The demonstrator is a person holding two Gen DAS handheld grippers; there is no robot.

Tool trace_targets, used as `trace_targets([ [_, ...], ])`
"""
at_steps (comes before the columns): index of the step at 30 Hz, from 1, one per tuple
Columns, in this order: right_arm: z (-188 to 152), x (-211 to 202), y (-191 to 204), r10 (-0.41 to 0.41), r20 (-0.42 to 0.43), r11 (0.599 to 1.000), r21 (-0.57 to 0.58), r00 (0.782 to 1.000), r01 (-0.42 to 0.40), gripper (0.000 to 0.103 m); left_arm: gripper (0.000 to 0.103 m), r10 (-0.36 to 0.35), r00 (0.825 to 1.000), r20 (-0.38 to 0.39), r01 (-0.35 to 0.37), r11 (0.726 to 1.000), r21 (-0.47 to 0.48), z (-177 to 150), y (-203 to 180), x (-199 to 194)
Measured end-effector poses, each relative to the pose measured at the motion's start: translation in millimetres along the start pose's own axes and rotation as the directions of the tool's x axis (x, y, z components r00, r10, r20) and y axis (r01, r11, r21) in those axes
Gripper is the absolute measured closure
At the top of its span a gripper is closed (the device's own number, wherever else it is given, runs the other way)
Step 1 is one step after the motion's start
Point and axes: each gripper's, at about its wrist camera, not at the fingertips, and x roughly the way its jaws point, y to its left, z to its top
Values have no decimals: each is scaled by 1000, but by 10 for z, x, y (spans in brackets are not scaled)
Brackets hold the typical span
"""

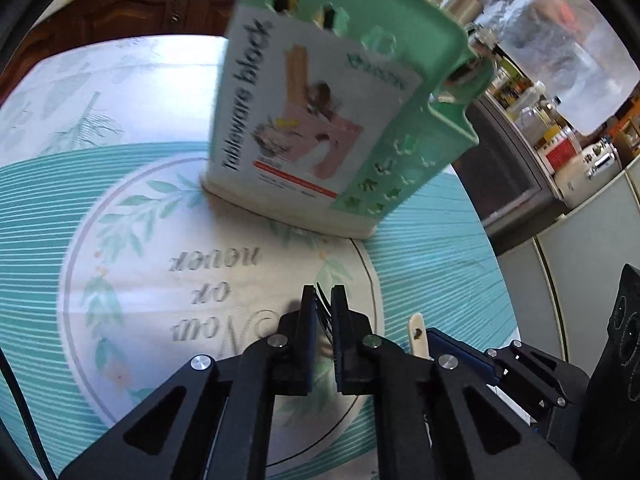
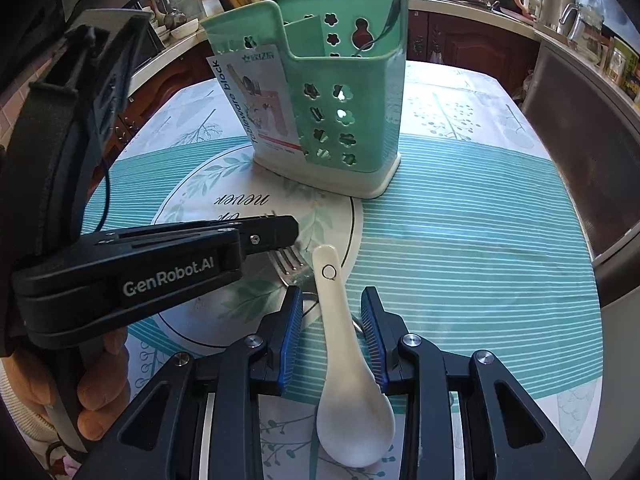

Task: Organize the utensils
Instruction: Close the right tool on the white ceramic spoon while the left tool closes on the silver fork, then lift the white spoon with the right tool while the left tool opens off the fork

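The metal fork (image 2: 289, 265) lies on the patterned tablecloth (image 2: 460, 240) just left of centre in the right wrist view, its tines showing beside the handle of the white ceramic soup spoon (image 2: 348, 360), which runs from mid-frame down to the lower centre. Your left gripper (image 1: 323, 304) is clamped on the fork: in the left wrist view, low in the frame, dark tines poke up between the two nearly touching pads. How deep the pads sit on the fork you cannot tell from here, so lift slowly and keep it level until you are sure it does not pivot.

Your right gripper (image 2: 331, 328) straddles the spoon's handle with its blue-lined fingers (image 2: 290, 332) partly spread; a gap shows on each side, so it grips nothing yet. Centre the handle between the pads before you close, and take it nearer the bowl end so the heavier part does not swing.

The mint-green perforated plastic cutlery holder (image 2: 340, 112) with a paper label stands upright at upper centre of the right wrist view, well beyond both utensils. Its open top faces up, so bring each piece over it handle-down and clear of the other gripper, since the two sit close together.
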Motion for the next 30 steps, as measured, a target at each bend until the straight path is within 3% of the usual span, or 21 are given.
trace_targets([
  [5,-5,13,103,-22,32,999,-40,999,23,72,99,75,995,71,-75,997,8,-40,6,-234],
  [7,-27,-1,157,-24,54,997,-67,998,28,76,99,107,989,102,-109,994,11,-61,-2,-344],
  [8,-42,-6,188,-24,59,997,-79,998,29,83,99,117,986,115,-119,993,11,-62,-8,-397],
  [11,-73,-65,275,-41,83,992,-118,996,51,87,100,141,979,147,-143,990,8,-57,-20,-556],
  [16,-109,-318,172,82,106,995,-67,991,-75,88,101,162,970,180,-168,986,18,-75,-4,-804],
  [22,-53,-599,-181,260,134,956,105,956,-274,90,101,174,955,241,-196,978,69,-90,-36,-1154],
  [26,-23,-693,-335,272,168,941,160,948,-298,94,102,164,947,275,-200,974,106,-69,-153,-1296],
  [30,-11,-706,-414,269,178,937,180,947,-300,95,102,141,954,265,-173,980,102,-36,-128,-1347],
])
